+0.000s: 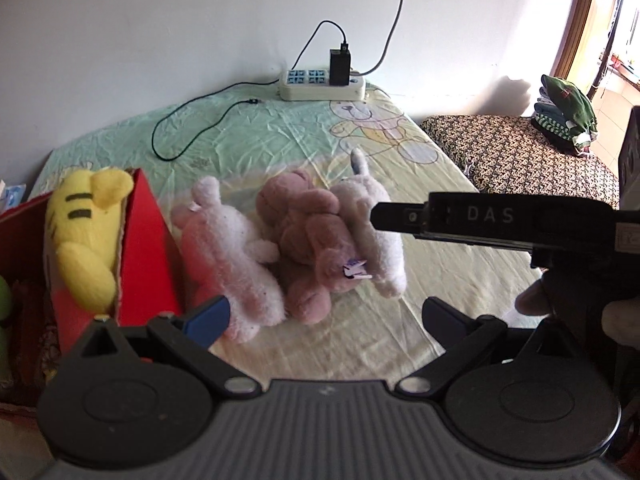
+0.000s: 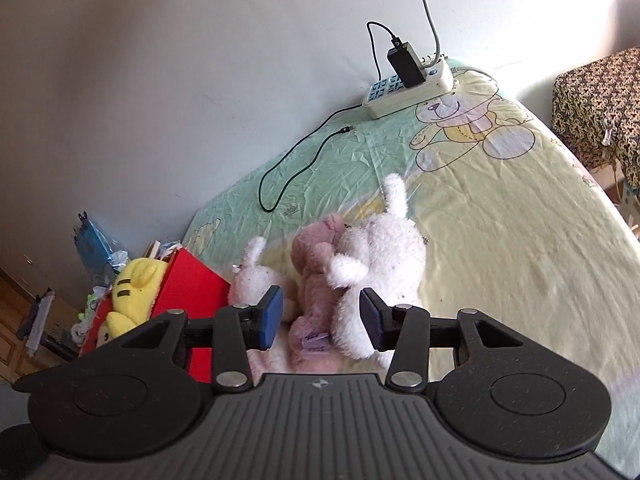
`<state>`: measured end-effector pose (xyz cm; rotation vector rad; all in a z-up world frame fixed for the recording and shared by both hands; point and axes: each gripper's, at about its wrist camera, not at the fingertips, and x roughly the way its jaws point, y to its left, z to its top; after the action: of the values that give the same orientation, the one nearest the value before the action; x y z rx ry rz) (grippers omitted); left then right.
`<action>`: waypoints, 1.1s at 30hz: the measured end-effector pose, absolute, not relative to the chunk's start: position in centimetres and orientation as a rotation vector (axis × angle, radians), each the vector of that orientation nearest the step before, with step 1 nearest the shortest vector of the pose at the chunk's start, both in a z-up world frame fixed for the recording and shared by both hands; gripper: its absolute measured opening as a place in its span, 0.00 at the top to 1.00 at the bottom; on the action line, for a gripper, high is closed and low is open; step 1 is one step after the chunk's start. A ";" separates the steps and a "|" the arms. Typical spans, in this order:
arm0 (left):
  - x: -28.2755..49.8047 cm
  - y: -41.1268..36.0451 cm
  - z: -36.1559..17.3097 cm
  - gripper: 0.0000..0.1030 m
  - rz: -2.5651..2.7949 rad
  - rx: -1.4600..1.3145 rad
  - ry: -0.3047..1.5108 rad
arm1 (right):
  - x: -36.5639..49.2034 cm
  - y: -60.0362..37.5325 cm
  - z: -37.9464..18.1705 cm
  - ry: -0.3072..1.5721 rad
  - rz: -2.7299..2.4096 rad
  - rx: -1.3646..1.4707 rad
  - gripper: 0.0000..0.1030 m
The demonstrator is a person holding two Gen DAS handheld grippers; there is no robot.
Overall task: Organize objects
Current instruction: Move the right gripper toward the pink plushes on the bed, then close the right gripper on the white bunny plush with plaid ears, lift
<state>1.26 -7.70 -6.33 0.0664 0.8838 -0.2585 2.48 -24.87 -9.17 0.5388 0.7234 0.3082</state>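
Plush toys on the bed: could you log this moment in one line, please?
grippers: left gripper open, right gripper open | bed: three plush toys | red box: yellow plush

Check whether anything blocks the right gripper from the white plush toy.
Nothing visible does. The right gripper hovers open just short of the white plush toy, which lies on the bed against the mauve plush toy.

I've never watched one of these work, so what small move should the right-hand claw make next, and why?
Probably ease the right gripper forward and down onto the white plush toy. Its jaws stand open and empty just short of that toy, and the yellow plush already sits in the red box.
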 end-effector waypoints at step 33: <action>7.8 -13.4 -7.6 0.06 -0.461 0.034 0.891 | 5.6 -33.1 -15.2 0.822 0.065 0.616 0.62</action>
<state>7.76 -13.45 -7.62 0.0343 0.8914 -0.4606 5.60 -33.11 -15.21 0.6161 0.8216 0.0654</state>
